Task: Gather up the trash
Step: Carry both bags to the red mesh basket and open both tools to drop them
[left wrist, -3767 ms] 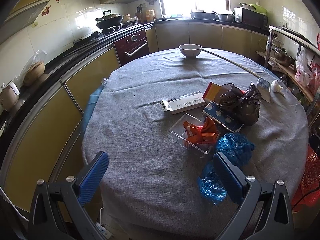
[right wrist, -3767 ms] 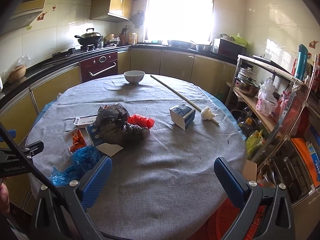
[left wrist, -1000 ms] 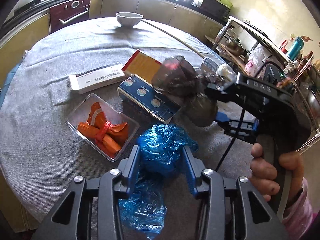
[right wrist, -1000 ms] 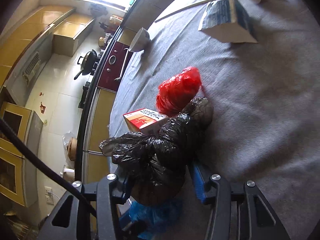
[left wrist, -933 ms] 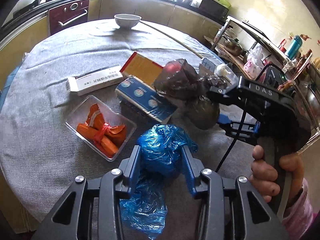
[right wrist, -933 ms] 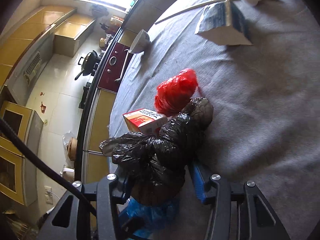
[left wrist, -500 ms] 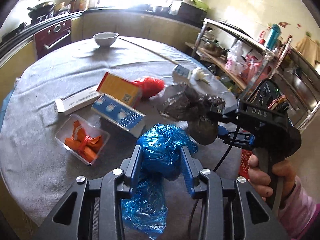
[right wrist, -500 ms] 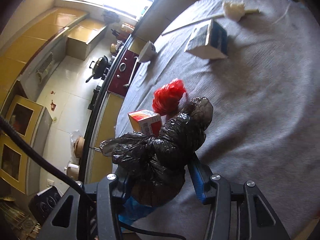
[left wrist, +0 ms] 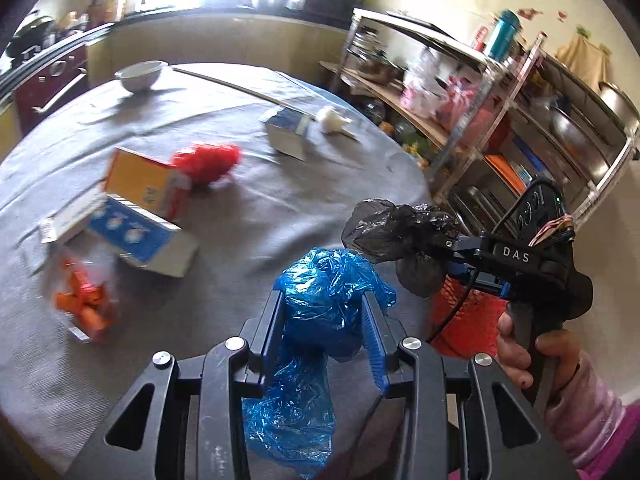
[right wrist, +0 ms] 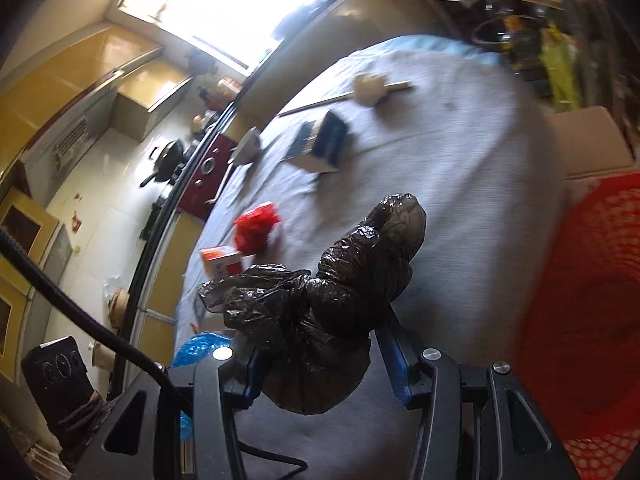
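My left gripper (left wrist: 322, 320) is shut on a crumpled blue plastic bag (left wrist: 324, 300), held above the grey round table (left wrist: 248, 216); the bag's tail hangs below the fingers. My right gripper (right wrist: 320, 356) is shut on a black plastic bag (right wrist: 332, 292); it also shows in the left wrist view (left wrist: 396, 232), to the right of the blue bag, over the table's right edge. A red mesh basket (right wrist: 592, 312) stands below, beside the table. The blue bag (right wrist: 196, 348) shows at the lower left in the right wrist view.
On the table lie a red bag (left wrist: 208, 162), an orange box (left wrist: 144, 182), a blue-white box (left wrist: 140, 236), a clear tray of orange wrappers (left wrist: 82, 300), a small carton (left wrist: 286, 132), a white wad (left wrist: 330, 120), a long stick and a bowl (left wrist: 138, 76). A metal shelf rack (left wrist: 500, 92) stands right.
Both grippers have lifted their bags and swung right, toward the table's edge and the red basket. The table items have slid left in view.
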`<state>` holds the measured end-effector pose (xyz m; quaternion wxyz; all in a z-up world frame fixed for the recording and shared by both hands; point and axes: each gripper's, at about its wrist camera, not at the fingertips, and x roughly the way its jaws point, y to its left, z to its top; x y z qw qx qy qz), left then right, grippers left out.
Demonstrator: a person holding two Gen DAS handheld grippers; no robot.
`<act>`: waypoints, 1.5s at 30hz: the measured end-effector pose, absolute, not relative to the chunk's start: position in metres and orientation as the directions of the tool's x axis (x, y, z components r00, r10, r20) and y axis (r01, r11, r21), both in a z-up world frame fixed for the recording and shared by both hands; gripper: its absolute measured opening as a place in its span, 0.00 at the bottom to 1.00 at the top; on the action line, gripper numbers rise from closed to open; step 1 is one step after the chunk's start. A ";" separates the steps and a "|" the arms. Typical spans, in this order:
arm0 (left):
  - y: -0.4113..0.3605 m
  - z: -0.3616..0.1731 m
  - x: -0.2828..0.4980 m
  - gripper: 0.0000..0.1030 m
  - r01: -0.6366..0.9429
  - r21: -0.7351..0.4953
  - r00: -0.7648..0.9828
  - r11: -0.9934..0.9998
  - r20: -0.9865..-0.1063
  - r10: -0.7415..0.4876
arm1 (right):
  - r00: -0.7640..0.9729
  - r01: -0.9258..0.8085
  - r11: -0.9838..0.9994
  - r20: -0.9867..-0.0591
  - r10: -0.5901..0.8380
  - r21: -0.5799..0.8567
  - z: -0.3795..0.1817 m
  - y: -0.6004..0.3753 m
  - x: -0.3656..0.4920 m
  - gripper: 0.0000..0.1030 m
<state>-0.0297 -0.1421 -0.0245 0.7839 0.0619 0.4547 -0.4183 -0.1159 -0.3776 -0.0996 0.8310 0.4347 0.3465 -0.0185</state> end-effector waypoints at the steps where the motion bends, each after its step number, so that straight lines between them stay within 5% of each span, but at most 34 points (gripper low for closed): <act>1: -0.148 -0.025 -0.032 0.38 0.720 -0.285 0.225 0.633 -0.767 -0.601 | 0.762 0.345 0.616 -0.595 0.257 0.708 -0.101 -0.384 -0.126 0.51; 20: -0.340 -0.060 -0.097 0.40 0.908 -0.246 -0.028 0.339 -0.842 -0.539 | 0.712 0.615 0.488 -0.703 -0.005 0.619 -0.127 -0.471 -0.272 0.54; 26: -0.367 -0.074 -0.109 0.55 0.912 -0.270 -0.087 0.308 -0.862 -0.499 | 0.688 0.663 0.434 -0.725 -0.033 0.610 -0.131 -0.484 -0.296 0.63; 45: -0.190 -0.015 -0.054 0.65 0.817 -0.116 0.271 0.565 -0.787 -0.554 | 0.756 0.577 0.570 -0.646 -0.102 0.586 -0.072 -0.470 -0.259 0.65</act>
